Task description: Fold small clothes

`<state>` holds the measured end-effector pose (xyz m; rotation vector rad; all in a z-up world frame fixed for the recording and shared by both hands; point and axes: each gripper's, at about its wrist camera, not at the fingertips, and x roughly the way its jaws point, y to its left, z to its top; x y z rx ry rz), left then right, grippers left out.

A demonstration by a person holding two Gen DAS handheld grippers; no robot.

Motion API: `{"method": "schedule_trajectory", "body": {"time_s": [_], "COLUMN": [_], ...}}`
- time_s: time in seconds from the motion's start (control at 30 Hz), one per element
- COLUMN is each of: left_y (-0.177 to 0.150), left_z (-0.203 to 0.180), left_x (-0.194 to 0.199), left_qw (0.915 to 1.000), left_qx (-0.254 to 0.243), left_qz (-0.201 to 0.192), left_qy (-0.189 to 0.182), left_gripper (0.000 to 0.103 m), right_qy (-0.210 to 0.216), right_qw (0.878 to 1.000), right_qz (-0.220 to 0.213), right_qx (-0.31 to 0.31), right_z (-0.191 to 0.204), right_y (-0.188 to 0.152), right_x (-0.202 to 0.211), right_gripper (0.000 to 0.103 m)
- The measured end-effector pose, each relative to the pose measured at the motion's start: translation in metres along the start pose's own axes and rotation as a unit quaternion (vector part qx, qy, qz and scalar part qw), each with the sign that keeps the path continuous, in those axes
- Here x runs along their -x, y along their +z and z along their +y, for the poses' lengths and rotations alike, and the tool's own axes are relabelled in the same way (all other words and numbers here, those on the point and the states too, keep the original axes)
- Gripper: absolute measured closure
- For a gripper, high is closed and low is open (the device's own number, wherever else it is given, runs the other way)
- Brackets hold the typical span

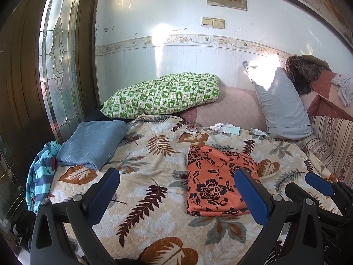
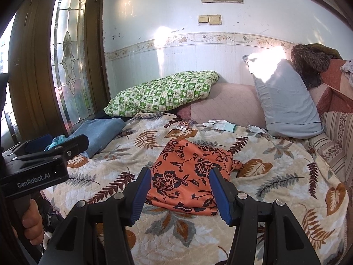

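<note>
Both grippers hovering over bed, nothing held. My left gripper [image 1: 176, 190] jaws spread wide, empty. Right gripper [image 2: 179, 190] approx half open, also empty. Orange floral garment [image 2: 192, 176] lies folded flat on the leaf-print blanket [image 2: 275, 176], just ahead of right fingertips, not touching afaict. Folded blue cloth [image 1: 92, 143] far left.

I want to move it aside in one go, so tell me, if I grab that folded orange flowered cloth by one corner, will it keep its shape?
Probably not. The orange flowered cloth looks thin and soft, with stacked layers at its near edge, so a corner lift would likely let it flop and unfold. It seems light. The plush leaf blanket beneath may grip it, so pushing could bunch it.
</note>
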<state>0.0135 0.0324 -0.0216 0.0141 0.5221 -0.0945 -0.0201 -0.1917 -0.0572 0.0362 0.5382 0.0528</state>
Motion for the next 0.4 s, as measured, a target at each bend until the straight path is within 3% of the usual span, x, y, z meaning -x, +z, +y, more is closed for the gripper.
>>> {"method": "schedule_trajectory", "body": {"time_s": [0.4], "left_y": [0.005], "left_z": [-0.005], "left_x": [-0.022], "left_qw": [0.9996], "left_qx": [0.013], "left_qz": [0.016], "left_qy": [-0.02], "left_gripper": [0.0], "right_qy": [0.022], "right_qw": [1.0], "right_qz": [0.012], "right_qx": [-0.01], "right_z": [-0.003], "right_y": [0.003], "right_x": [-0.023], "right_gripper": [0.044]}}
